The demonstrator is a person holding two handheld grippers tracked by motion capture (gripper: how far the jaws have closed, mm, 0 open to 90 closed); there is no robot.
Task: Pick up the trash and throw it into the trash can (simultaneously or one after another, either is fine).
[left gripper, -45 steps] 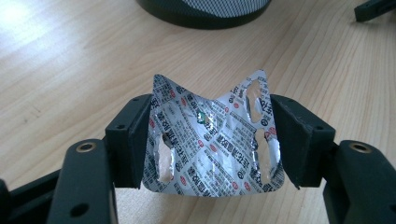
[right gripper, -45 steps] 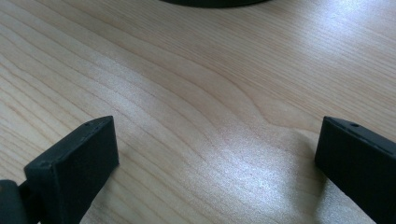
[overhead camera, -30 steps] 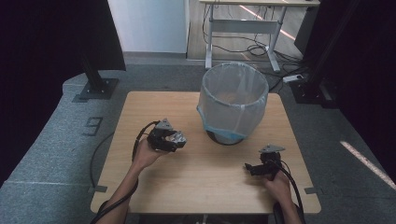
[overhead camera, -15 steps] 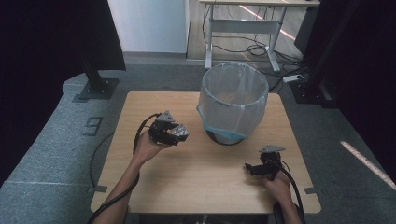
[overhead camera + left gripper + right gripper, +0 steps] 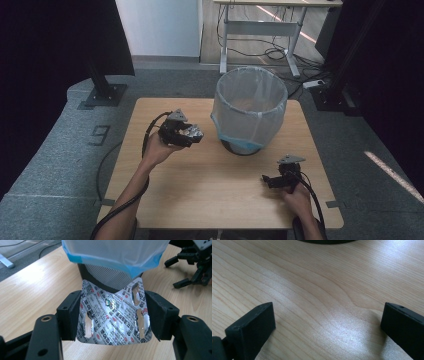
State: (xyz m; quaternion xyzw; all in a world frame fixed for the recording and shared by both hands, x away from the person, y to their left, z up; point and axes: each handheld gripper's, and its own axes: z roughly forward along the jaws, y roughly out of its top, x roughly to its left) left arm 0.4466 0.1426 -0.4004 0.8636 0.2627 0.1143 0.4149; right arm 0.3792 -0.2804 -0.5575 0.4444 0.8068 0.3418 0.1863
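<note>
A silver foil blister pack [image 5: 113, 315] with red and black print sits clamped between the jaws of my left gripper [image 5: 112, 315]. In the high view that left gripper [image 5: 192, 135] hangs above the table, just left of the bin, the blister pack [image 5: 191, 133] glinting at its tip. The bin is a black mesh wastebasket [image 5: 250, 107] lined with a clear bag edged in blue, its base [image 5: 105, 277] right ahead in the left gripper view. My right gripper [image 5: 267, 178] rests low near the table's front right, open, its fingers [image 5: 249, 327] wide apart over bare wood.
The wooden table [image 5: 210, 195] has free room in front of the bin and between the two hands. Grey carpet, black stand bases [image 5: 102, 95] and a desk frame with cables [image 5: 260, 30] lie beyond the far edge.
My left gripper has lifted and moved forward and right toward the bin, carrying the blister pack. The right gripper has stayed put.
</note>
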